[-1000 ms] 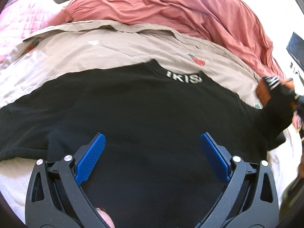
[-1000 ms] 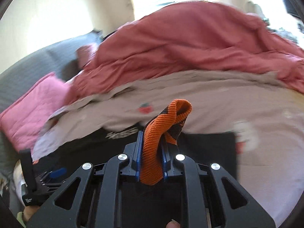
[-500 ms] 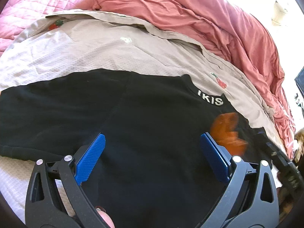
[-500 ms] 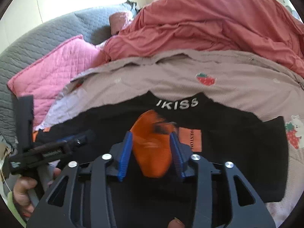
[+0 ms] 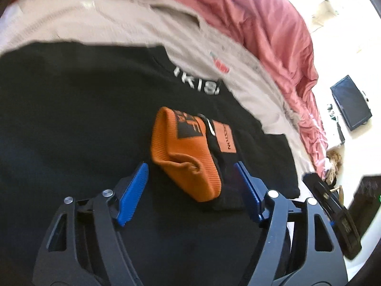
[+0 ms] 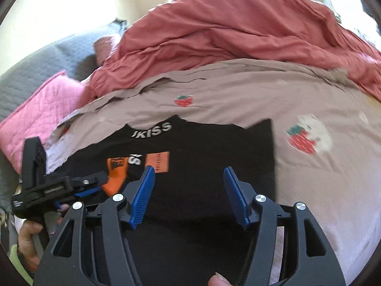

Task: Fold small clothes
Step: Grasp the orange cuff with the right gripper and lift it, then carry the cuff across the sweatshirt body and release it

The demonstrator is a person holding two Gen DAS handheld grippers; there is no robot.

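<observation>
An orange and black sock [image 5: 188,152] lies folded on a black T-shirt [image 5: 71,119] spread flat on the bed. My left gripper [image 5: 191,166] is open, its blue fingers either side of the sock's near end, not touching it. In the right wrist view the sock [image 6: 116,174] shows at the left with the left gripper [image 6: 69,186] over it. My right gripper [image 6: 188,170] is open and empty above the T-shirt [image 6: 214,155], to the right of the sock.
The T-shirt lies on a beige strawberry-print sheet [image 6: 238,100]. A rumpled red duvet [image 6: 226,31] is heaped behind it. A pink quilted pillow [image 6: 40,109] sits at the far left. A dark screen [image 5: 350,102] stands beyond the bed's right side.
My right gripper opened and let go of the sock, which now lies on the T-shirt. The right gripper moved off to the right. My left gripper moved in around the sock.
</observation>
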